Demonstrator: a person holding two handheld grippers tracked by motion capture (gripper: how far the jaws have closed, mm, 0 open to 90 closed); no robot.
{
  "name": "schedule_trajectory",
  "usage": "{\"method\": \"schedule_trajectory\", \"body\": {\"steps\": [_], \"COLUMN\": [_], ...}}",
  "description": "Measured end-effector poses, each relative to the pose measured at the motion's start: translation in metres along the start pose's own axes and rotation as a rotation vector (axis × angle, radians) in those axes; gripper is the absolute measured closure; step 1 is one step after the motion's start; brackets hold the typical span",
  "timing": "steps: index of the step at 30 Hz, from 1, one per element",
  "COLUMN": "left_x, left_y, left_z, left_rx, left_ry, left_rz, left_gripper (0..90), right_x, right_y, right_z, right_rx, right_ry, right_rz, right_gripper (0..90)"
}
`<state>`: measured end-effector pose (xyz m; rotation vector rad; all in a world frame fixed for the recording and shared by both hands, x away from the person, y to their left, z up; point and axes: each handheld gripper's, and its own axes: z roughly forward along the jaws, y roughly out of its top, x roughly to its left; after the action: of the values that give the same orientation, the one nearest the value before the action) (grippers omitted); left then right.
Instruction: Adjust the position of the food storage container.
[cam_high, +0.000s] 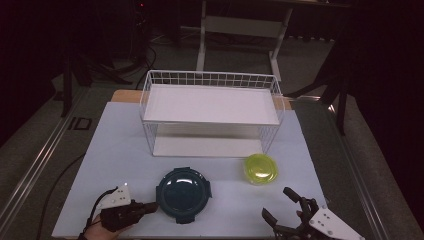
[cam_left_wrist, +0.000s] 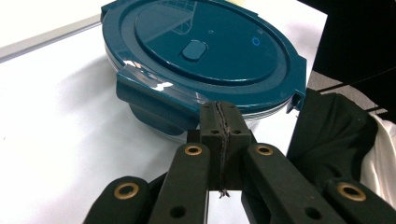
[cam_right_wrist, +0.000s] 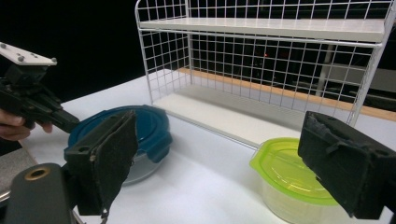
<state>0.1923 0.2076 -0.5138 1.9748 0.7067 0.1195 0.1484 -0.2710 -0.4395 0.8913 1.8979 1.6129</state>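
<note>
A round container with a dark teal clip-on lid (cam_high: 182, 193) sits near the front middle of the white table; it looms close in the left gripper view (cam_left_wrist: 201, 51). My left gripper (cam_high: 152, 206) lies just left of it, jaws shut with nothing between them, tips (cam_left_wrist: 222, 122) almost at the lid's clip. A smaller clear tub with a lime-green lid (cam_high: 260, 168) stands to the right (cam_right_wrist: 292, 179). My right gripper (cam_high: 279, 206) hovers in front of it, jaws wide open and empty (cam_right_wrist: 224, 163).
A white two-tier wire rack (cam_high: 210, 112) stands at the back middle of the table, both shelves bare (cam_right_wrist: 261, 70). The table's front edge runs just under both hands. A dark cloth (cam_left_wrist: 336, 140) hangs beyond the table edge.
</note>
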Motion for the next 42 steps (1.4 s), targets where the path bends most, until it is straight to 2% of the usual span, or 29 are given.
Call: {"method": "schedule_trajectory", "body": {"steps": [11, 19, 21, 22, 23, 25, 27, 30, 31, 32, 33, 34, 36, 38, 40, 42], "left_x": [0.01, 0.012, 0.01, 0.01, 0.009, 0.008, 0.009, 0.011, 0.011, 0.012, 0.012, 0.013, 0.016, 0.019, 0.021, 0.021], "left_y": [0.009, 0.012, 0.015, 0.017, 0.019, 0.022, 0.025, 0.029, 0.029, 0.032, 0.034, 0.035, 0.038, 0.041, 0.044, 0.046], "left_z": [0.012, 0.013, 0.01, 0.008, 0.005, 0.002, -0.001, -0.007, -0.007, -0.008, -0.009, -0.01, -0.011, -0.012, -0.013, -0.014], "left_rx": [-0.012, -0.005, -0.031, -0.035, -0.045, -0.063, -0.074, -0.132, -0.132, -0.137, -0.144, -0.151, -0.155, -0.154, -0.148, -0.157], "left_ry": [0.011, 0.012, -0.001, -0.006, -0.009, -0.008, -0.006, -0.023, -0.023, -0.019, -0.013, -0.004, -0.014, -0.007, -0.002, -0.012], "left_rz": [-0.021, -0.025, -0.027, -0.028, -0.026, -0.024, -0.036, -0.076, -0.076, -0.079, -0.073, -0.073, -0.097, -0.12, -0.118, -0.118], "left_gripper": [89.0, 88.8, 87.7, 80.9, 80.9, 69.8, 51.7, 32.2, 24.2, 24.2, 10.0, 8.7, 0.0, 0.0, 0.0, 0.0], "right_x": [0.0, 0.0, 0.0, 0.001, 0.001, 0.001, 0.002, 0.005, 0.005, 0.006, 0.008, 0.008, 0.009, 0.01, 0.012, 0.014], "right_y": [0.0, 0.0, -0.001, -0.001, -0.001, -0.001, -0.001, 0.0, 0.0, -0.001, -0.002, -0.002, -0.002, 0.0, 0.004, 0.007], "right_z": [0.0, 0.001, 0.001, 0.001, 0.001, 0.003, 0.006, 0.01, 0.01, 0.012, 0.016, 0.019, 0.024, 0.028, 0.03, 0.032], "right_rx": [0.002, 0.006, 0.004, 0.003, 0.003, 0.006, -0.001, 0.001, 0.001, 0.01, 0.025, 0.033, 0.044, 0.04, 0.036, 0.02], "right_ry": [0.003, 0.004, 0.006, 0.006, 0.006, 0.005, 0.015, 0.037, 0.037, 0.043, 0.048, 0.058, 0.071, 0.074, 0.08, 0.057], "right_rz": [-0.004, -0.003, 0.0, 0.001, 0.001, -0.002, -0.004, -0.013, -0.013, -0.018, -0.015, -0.008, 0.008, 0.003, -0.012, -0.029], "right_gripper": [11.7, 11.7, 11.7, 11.7, 11.7, 11.6, 11.6, 11.6, 11.6, 11.6, 11.7, 12.1, 12.7, 12.7, 13.2, 13.1]}}
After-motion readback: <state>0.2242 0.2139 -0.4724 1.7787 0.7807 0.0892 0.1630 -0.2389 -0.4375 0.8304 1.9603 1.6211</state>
